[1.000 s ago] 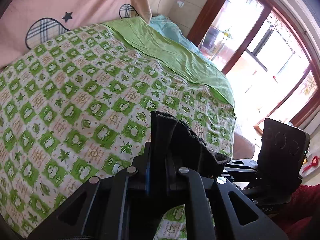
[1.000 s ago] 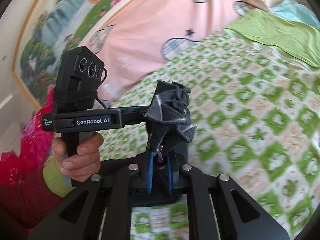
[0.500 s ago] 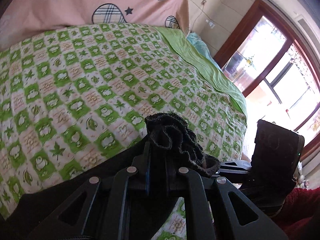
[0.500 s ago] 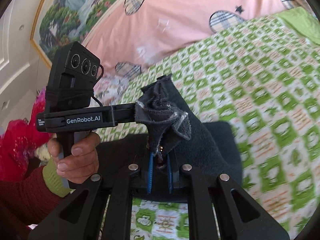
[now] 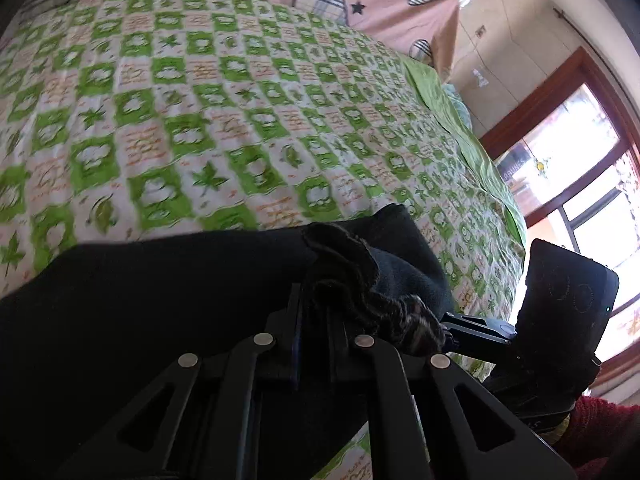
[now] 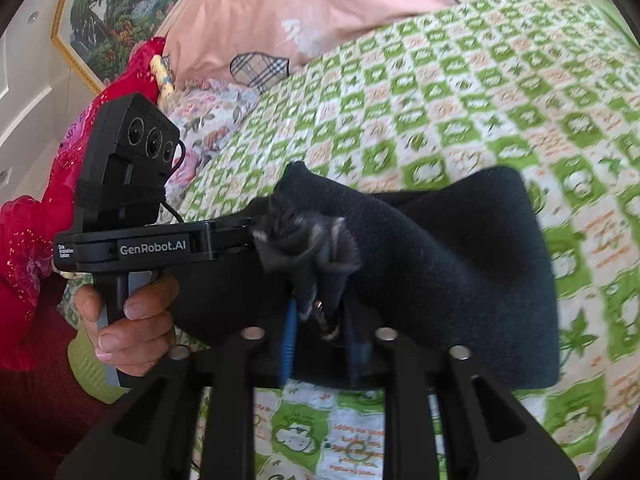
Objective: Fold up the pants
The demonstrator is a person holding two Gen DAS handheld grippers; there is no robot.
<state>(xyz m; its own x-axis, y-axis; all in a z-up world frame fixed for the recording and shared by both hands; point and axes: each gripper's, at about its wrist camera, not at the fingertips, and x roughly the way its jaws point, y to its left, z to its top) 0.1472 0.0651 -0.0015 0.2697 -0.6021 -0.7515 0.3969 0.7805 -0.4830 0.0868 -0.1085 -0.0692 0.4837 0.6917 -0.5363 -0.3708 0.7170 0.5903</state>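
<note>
The dark fleece pants (image 5: pixel 168 292) lie spread over the green-checked bedspread (image 5: pixel 224 120), and show in the right wrist view (image 6: pixel 452 268) too. My left gripper (image 5: pixel 316 320) is shut on a bunched edge of the pants. My right gripper (image 6: pixel 320 320) is shut on a bunched edge as well. The two grippers are close together, side by side. The left gripper's body (image 6: pixel 136 240) shows in the right wrist view, held by a hand. The fingertips are hidden in cloth.
A pink headboard cover (image 6: pixel 320 12) rises behind the bed. Red cloth (image 6: pixel 32 216) and a floral pillow (image 6: pixel 208 120) lie at the left. A window with a brown frame (image 5: pixel 568 128) is at the right, beyond the bed's plain green edge (image 5: pixel 472 148).
Both grippers have come down toward the bed with the pants edge. More of the pants now lies spread flat on the bedspread in front of them.
</note>
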